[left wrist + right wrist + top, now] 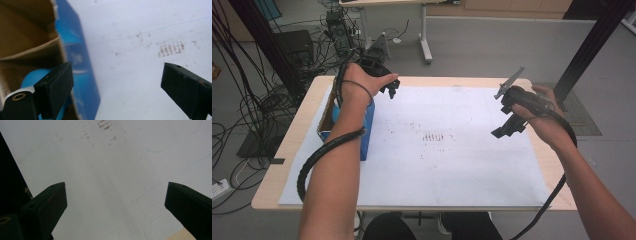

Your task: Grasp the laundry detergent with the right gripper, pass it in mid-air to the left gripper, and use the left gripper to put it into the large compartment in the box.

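White sheet covers most of the surface we're sitting at, and it's the biggest thing here, with pale wood showing round its edges. It's scuffed with a patch of brownish marks near the middle, and we can spot the same patch in the left tool's view and at 12 o'clock in the right tool's view.

Next down in size is the blue cardboard box, standing at about 9 o'clock on the sheet, right at its left edge. It's open on top, brown inside, and there's a light blue rounded thing in it, can't tell what it is.

Then our two tools. Left tool is up at about 11 o'clock, just past the far end of the box, jaws spread wide with nothing between them; one jaw sits over the box opening in its own view. Right tool hangs at about 3 o'clock over the sheet, also gaping wide and empty.
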`<state>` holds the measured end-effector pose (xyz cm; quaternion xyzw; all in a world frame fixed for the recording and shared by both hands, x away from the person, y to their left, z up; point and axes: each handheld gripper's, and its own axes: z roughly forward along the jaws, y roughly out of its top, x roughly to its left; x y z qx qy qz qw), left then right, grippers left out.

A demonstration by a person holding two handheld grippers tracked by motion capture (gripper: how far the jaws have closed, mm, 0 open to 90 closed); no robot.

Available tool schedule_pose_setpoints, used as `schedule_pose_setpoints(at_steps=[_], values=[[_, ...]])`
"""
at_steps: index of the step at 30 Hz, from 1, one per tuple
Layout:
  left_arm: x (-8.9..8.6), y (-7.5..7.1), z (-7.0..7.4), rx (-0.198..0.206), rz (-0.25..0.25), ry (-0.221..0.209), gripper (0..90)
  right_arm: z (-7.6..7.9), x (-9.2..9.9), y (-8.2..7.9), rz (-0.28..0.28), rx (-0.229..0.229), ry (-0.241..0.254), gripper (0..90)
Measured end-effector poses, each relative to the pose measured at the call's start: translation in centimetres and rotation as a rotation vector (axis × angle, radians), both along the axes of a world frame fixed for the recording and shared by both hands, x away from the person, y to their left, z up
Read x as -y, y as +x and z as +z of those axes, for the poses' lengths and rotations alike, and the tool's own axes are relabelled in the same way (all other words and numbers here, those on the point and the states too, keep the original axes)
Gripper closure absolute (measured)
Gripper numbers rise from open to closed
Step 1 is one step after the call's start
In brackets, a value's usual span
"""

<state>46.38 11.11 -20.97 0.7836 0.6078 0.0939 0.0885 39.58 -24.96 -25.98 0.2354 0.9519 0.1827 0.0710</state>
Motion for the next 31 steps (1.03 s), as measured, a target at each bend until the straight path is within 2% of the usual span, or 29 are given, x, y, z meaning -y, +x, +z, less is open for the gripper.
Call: schedule_pose_setpoints(at_steps=[3, 7, 11, 19, 28, 31], values=[[1.5, 0.3, -0.2, 0.017, -0.027, -0.002, 11.5, -0.1, -0.3, -0.2, 0.010, 0.005, -0.029, 4.2], [2.8, 0.4, -0.5, 0.006, -0.054, -0.007, 11.4, -0.2, -0.2, -0.2, 0.010, 0.002, -0.029, 4.1], [3.5, 0.5, -0.6, 0.010, -0.064, -0.001, 11.4, -0.3, 0.1, -0.4, 0.000, -0.002, -0.024, 4.1], [4.4, 0.4, -0.5, 0.022, -0.077, -0.004, 11.4, -0.3, 0.1, -0.6, 0.001, -0.003, -0.022, 4.1], [4.5, 0.3, -0.1, 0.048, -0.080, -0.011, 11.4, -0.2, -0.2, -0.8, 0.006, 0.001, -0.025, 4.1], [4.4, 0.4, 0.0, 0.069, -0.076, -0.046, 11.3, -0.2, -0.2, -0.8, 0.003, 0.012, -0.019, 3.9]])
